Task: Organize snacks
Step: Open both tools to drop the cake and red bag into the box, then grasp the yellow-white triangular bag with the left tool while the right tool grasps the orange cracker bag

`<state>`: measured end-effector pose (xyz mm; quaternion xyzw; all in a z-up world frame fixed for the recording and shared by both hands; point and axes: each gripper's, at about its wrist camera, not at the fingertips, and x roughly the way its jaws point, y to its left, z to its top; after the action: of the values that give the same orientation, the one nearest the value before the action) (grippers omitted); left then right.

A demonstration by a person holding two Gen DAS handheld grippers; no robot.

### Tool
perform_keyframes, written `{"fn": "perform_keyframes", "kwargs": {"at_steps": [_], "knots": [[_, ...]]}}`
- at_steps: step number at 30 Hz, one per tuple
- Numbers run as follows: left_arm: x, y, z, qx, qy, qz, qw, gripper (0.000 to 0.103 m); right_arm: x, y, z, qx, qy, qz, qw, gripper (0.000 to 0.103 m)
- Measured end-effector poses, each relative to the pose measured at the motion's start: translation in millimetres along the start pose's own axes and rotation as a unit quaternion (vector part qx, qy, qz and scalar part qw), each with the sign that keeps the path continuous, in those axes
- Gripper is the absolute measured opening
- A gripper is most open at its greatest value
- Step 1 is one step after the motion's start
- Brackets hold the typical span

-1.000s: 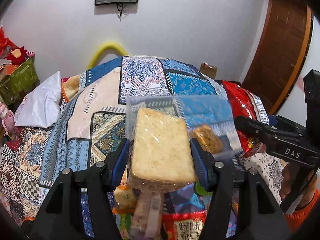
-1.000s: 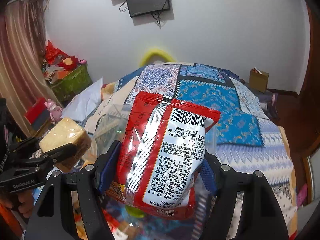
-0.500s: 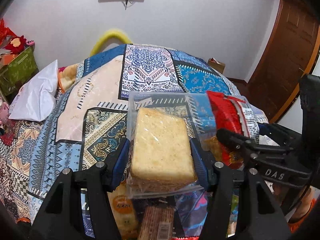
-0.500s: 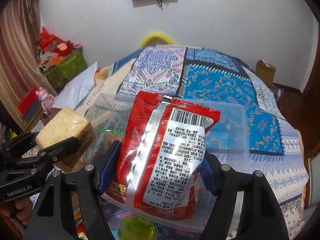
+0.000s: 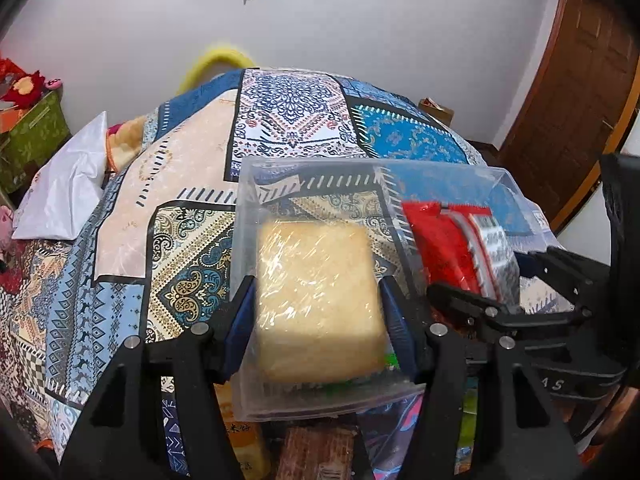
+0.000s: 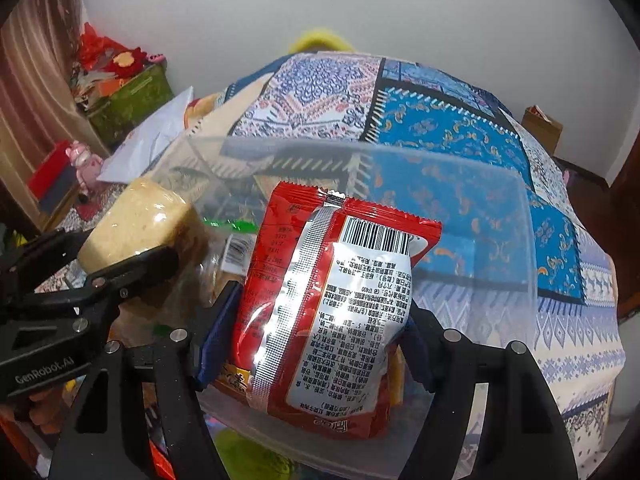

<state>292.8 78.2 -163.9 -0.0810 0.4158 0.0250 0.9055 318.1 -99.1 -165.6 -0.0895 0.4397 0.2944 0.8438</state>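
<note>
Both grippers have moved forward over the clear plastic storage bin since the earlier frames. Clenched on a pale, plastic-wrapped bread block, the left gripper holds it above the bin's left half. At right, the right gripper grasps a red foil snack packet with a white printed back above the bin, which sits on a blue patchwork bedspread.

A patchwork quilt covers the bed, a white pillow at its left edge.
</note>
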Motion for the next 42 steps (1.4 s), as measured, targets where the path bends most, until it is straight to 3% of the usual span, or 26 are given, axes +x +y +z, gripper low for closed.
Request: {"fn": "perform_keyframes", "kwargs": {"at_steps": [8, 18, 24, 30, 42], "knots": [[-20, -5, 0, 0.002, -0.002, 0.002, 1.0, 0.061, -11, 0, -3, 0.005, 0.016, 0.009, 1.0, 0.073], [-97, -9, -10, 0.023, -0.044, -0.008, 0.9987, 0.062, -77, 10, -13, -0.007, -0.034, -0.009, 0.999, 0.073], [-139, -7, -34, 0.036, -0.053, -0.007, 0.9979, 0.062, -123, 19, -28, -0.005, -0.073, -0.01, 0.997, 0.073], [-158, 2, -65, 0.037, -0.04, -0.009, 0.9985, 0.062, -147, 24, -53, -0.002, -0.091, -0.016, 0.996, 0.077], [-146, 33, -136, 0.013, 0.018, 0.011, 0.9997, 0.062, -140, 21, -110, 0.015, -0.055, -0.025, 0.998, 0.077]]}}
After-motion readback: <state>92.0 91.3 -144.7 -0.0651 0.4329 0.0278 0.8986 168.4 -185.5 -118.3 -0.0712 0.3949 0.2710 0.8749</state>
